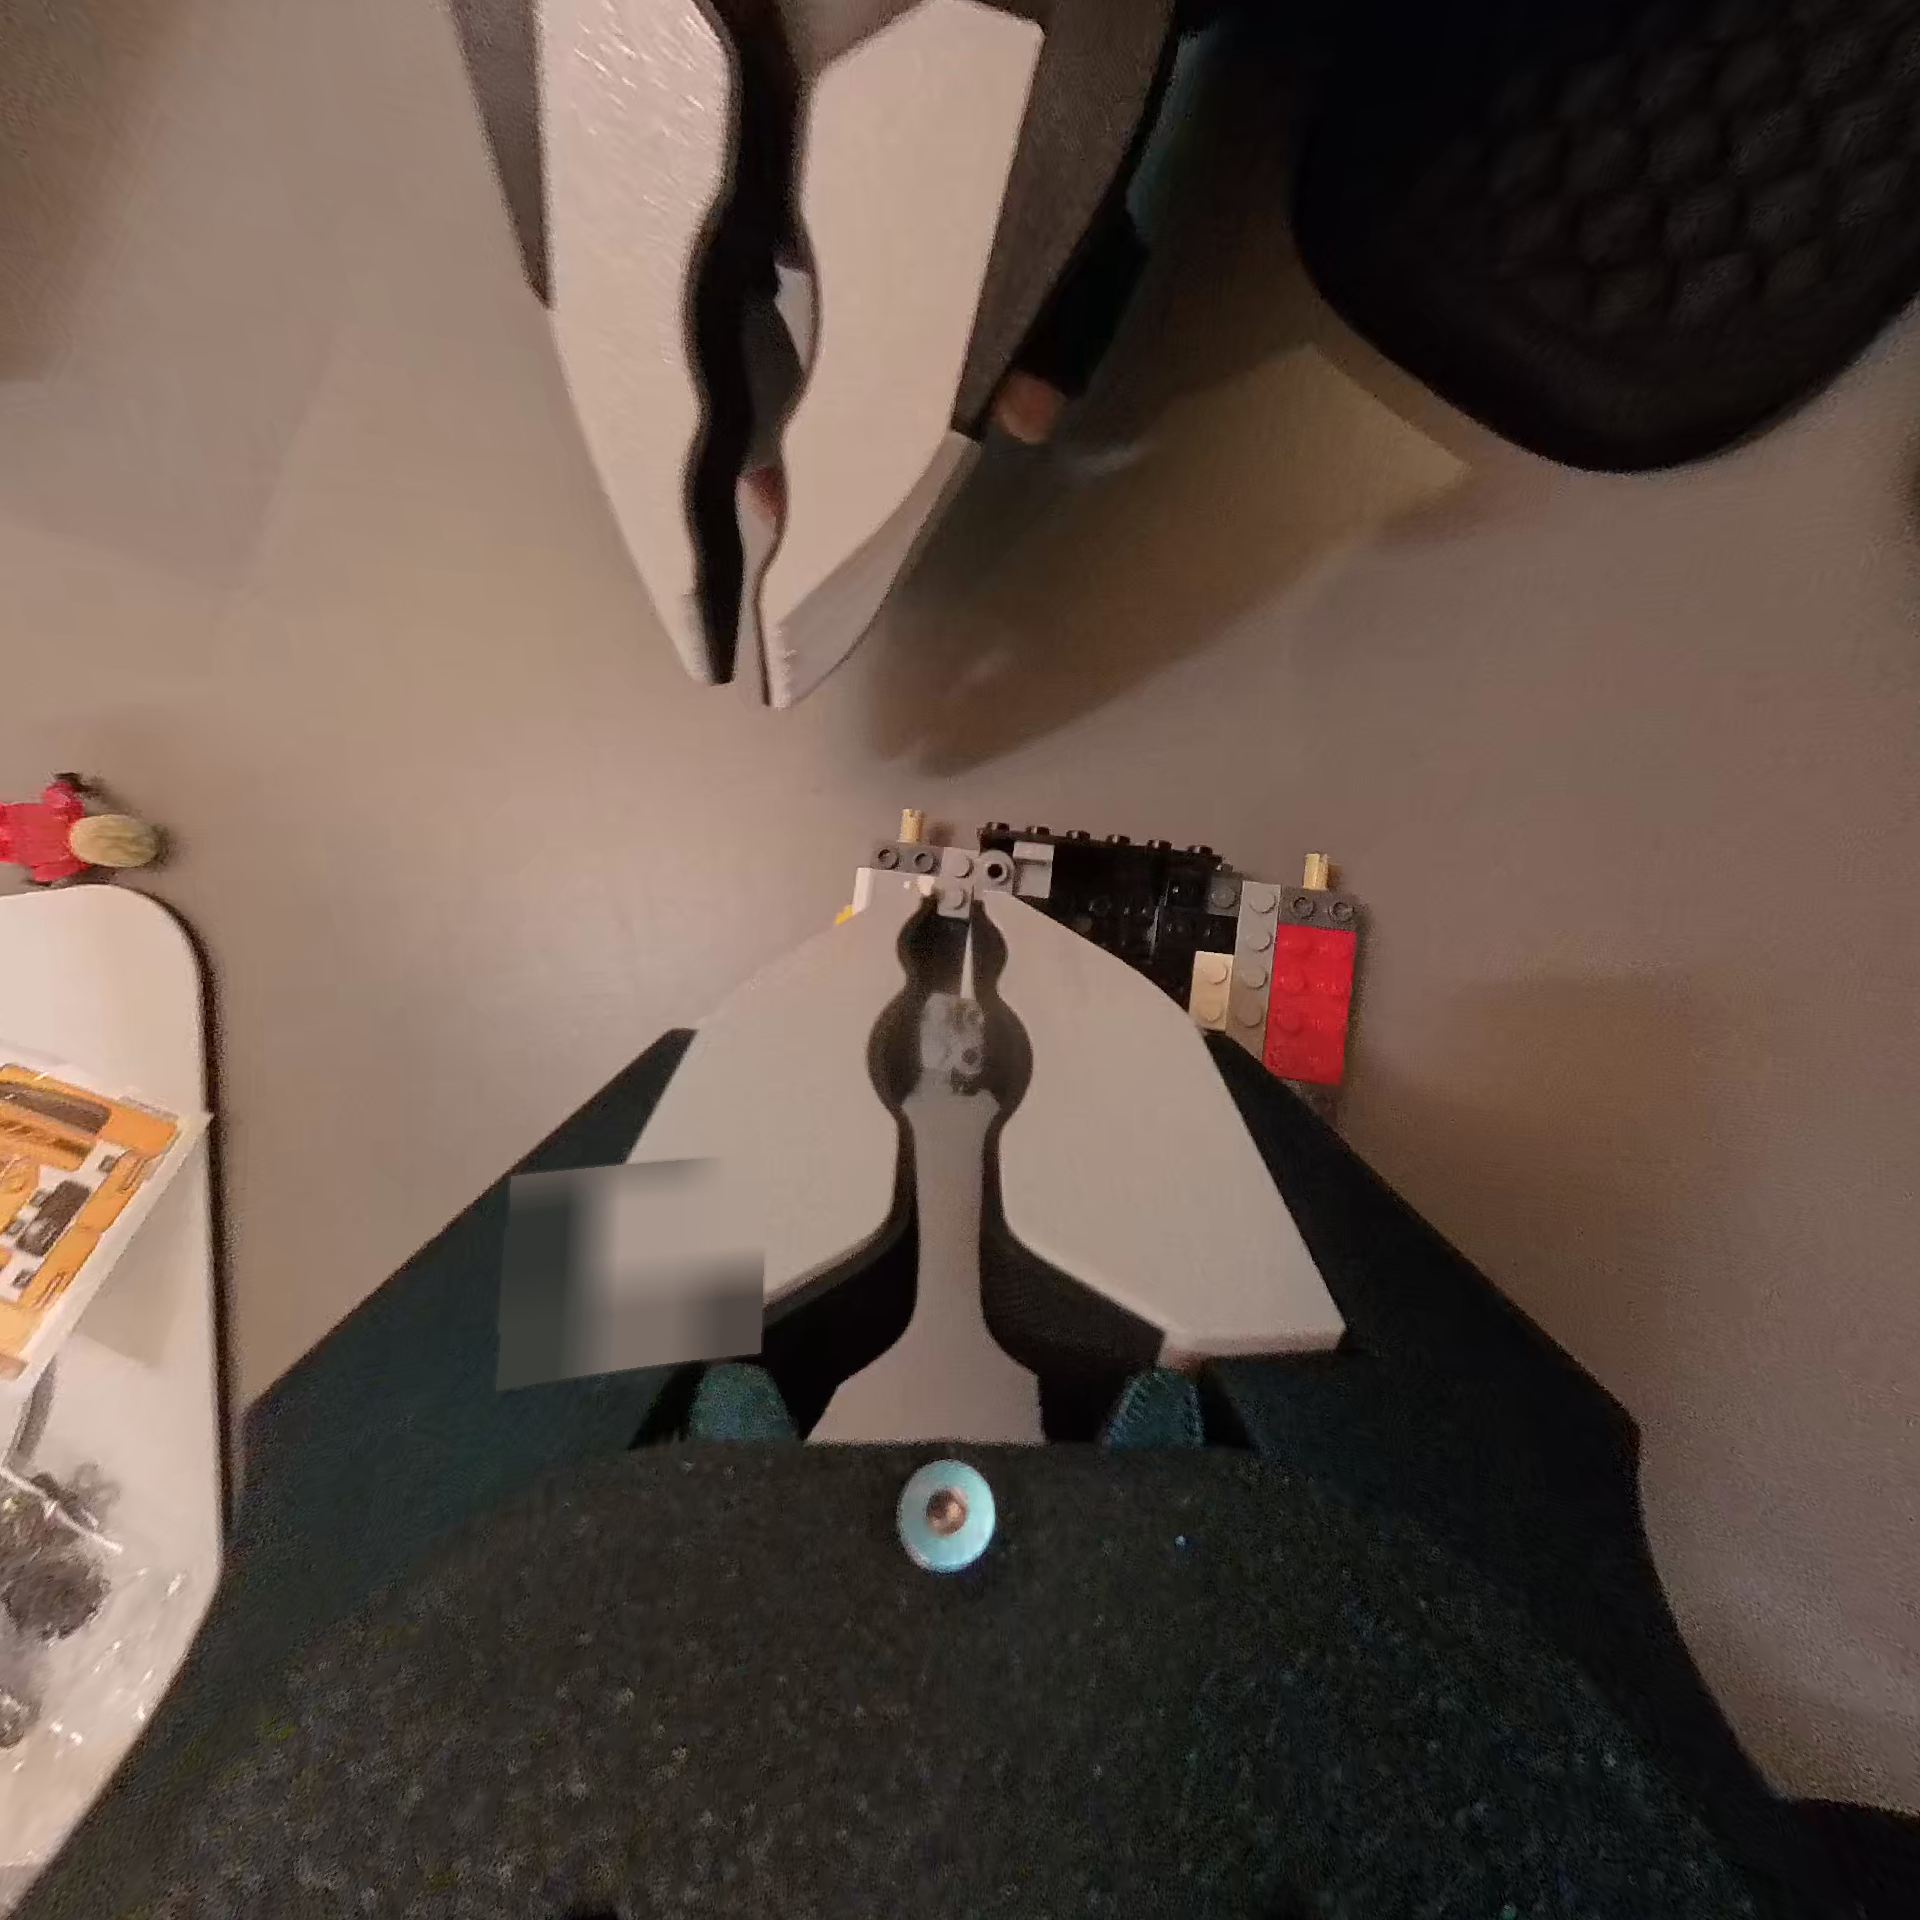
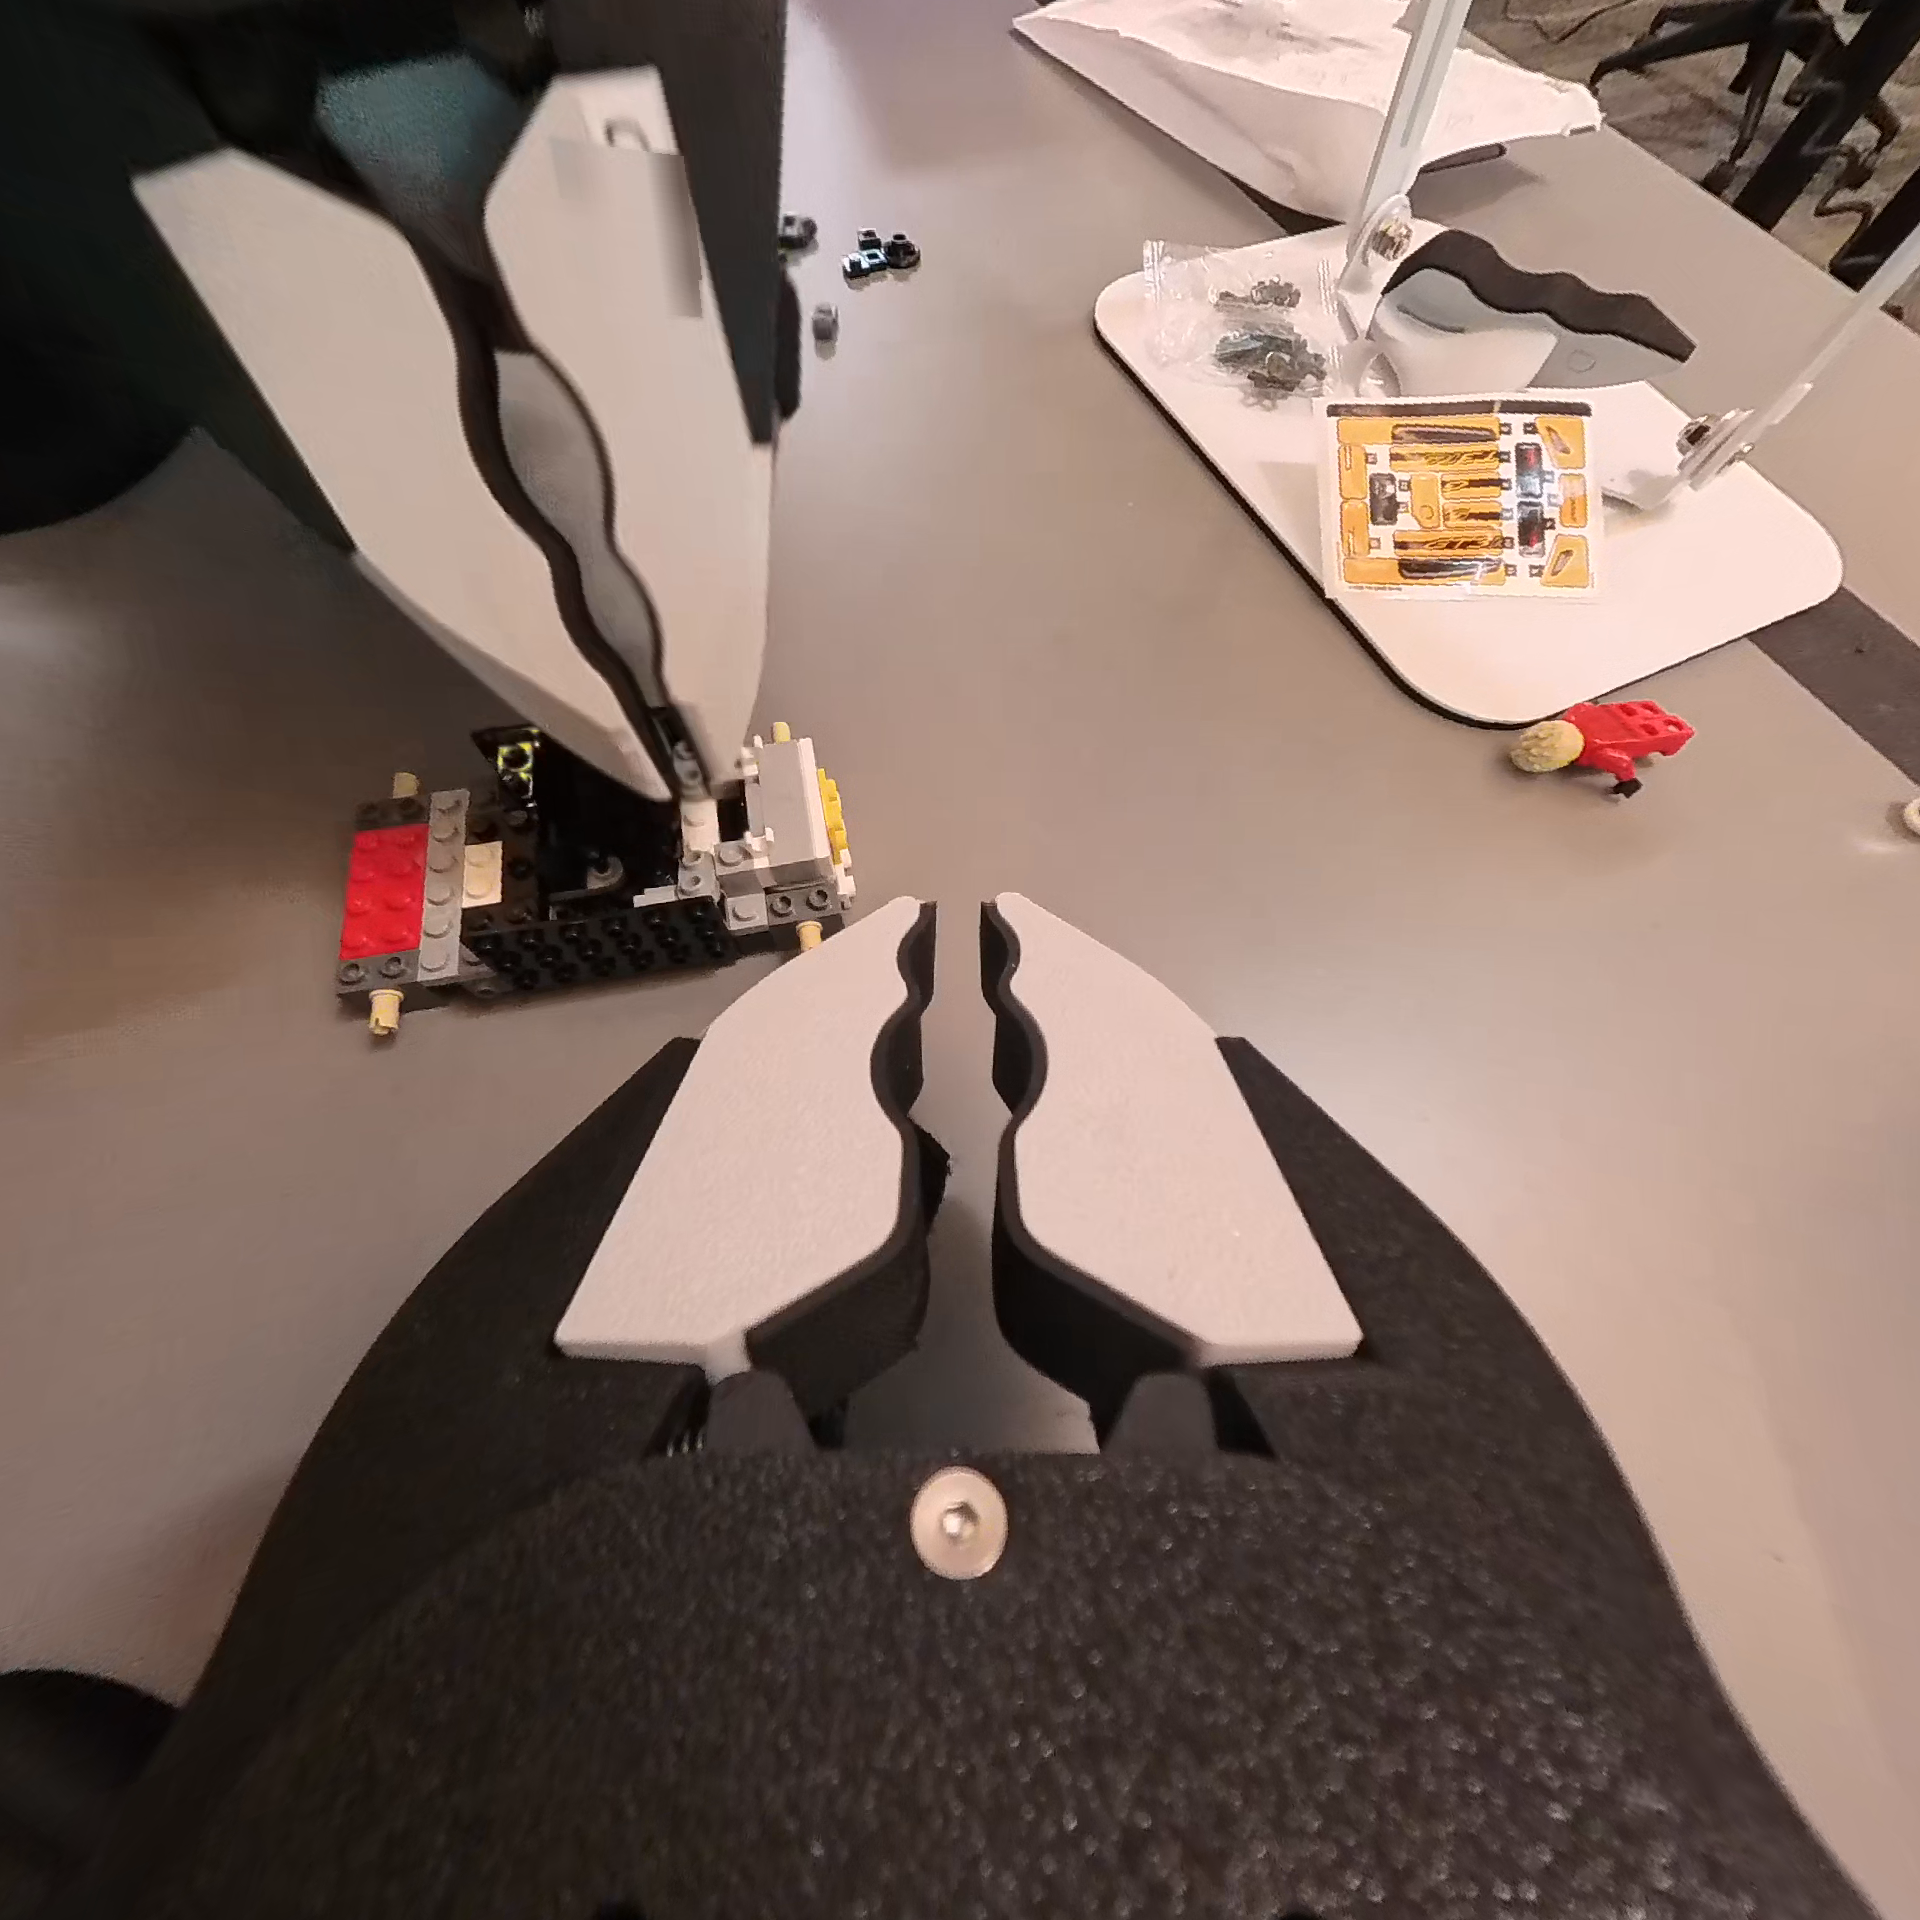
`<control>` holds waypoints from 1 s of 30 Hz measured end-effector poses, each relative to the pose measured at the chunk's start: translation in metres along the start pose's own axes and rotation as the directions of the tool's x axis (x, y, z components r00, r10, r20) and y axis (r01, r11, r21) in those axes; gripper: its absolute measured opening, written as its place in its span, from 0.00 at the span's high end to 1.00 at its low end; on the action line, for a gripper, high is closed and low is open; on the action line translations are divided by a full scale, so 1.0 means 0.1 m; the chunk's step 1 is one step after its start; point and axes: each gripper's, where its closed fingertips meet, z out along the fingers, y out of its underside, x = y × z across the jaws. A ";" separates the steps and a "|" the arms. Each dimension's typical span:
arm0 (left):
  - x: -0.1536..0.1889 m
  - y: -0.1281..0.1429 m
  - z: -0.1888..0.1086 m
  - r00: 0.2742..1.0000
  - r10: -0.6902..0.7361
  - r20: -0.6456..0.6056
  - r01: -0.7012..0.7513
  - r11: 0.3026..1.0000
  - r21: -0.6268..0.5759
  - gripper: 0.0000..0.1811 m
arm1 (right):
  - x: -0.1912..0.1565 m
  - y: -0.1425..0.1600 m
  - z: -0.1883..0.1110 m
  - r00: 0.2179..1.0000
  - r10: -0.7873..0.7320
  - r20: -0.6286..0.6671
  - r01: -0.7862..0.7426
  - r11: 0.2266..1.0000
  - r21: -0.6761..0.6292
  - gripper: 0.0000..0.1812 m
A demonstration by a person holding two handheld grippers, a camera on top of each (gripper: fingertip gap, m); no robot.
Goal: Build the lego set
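1. My left gripper comes down on the lego build. Its fingers are pinched nearly together on a small grey plate at the white-and-grey end of the build. Whether that plate is loose in the grip or already pressed on, I cannot tell.
2. The build sits flat on the grey table. In my right wrist view it has a red plate at its far left end, then a grey strip, then a black studded middle, and a grey, white and yellow block at its right end. Tan pins stick out at its corners.
3. My right gripper is just right of the build's near corner and not touching it. Its fingers stand a narrow slit apart with nothing between them. In the left wrist view it hangs above the table beyond the build, blurred.
4. Behind the build lie a few small dark loose pieces.
5. Well right of the build is a white stand base. On it lie a clear bag of small dark parts and a yellow sticker sheet.
6. A red piece with a tan round end lies on the table near the front edge of that base, well apart from the build.
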 end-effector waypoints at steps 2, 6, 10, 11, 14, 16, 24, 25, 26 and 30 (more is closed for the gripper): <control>-0.04 0.03 -0.09 1.000 -0.011 0.003 0.011 0.999 0.043 0.88 | -0.02 0.00 0.01 1.000 0.000 0.011 0.000 1.000 0.002 0.96; 0.01 0.19 -0.21 0.987 -0.108 -0.115 0.125 0.981 0.150 0.70 | -0.03 0.05 0.02 0.998 0.055 0.031 -0.054 0.998 -0.033 0.96; 0.05 0.20 -0.14 0.972 -0.147 -0.183 0.190 0.949 0.252 0.59 | -0.09 0.01 0.02 0.991 0.102 0.085 -0.101 0.995 -0.018 0.96; 0.05 0.19 -0.10 0.970 -0.148 -0.191 0.195 0.947 0.256 0.56 | -0.11 -0.01 0.02 0.990 0.096 0.100 -0.095 0.995 -0.009 0.96; 0.08 0.11 0.00 0.954 -0.151 -0.258 0.219 0.941 0.259 0.51 | -0.23 -0.08 0.01 0.986 0.048 0.158 -0.053 0.998 0.025 0.96; 0.10 0.13 0.07 0.954 -0.140 -0.266 0.201 0.955 0.219 0.55 | -0.31 -0.13 -0.01 0.983 -0.019 0.180 0.009 0.998 0.059 0.95; 0.01 0.28 0.11 0.977 -0.200 -0.071 0.208 0.971 0.116 0.77 | -0.66 -0.16 -0.06 0.943 -0.162 0.289 0.149 0.987 0.067 0.92; 0.01 0.29 0.10 0.971 -0.233 -0.048 0.237 0.965 0.112 0.77 | -0.70 -0.14 -0.05 0.940 -0.181 0.289 0.176 0.984 0.042 0.91; 0.00 0.31 0.09 0.963 -0.269 -0.022 0.270 0.957 0.110 0.77 | -0.70 -0.11 -0.02 0.943 -0.198 0.269 0.202 0.979 0.012 0.88; -0.06 0.37 0.05 0.896 -0.434 0.097 0.418 0.896 0.148 0.77 | -0.63 -0.01 0.10 0.962 -0.205 0.183 0.227 0.968 -0.110 0.76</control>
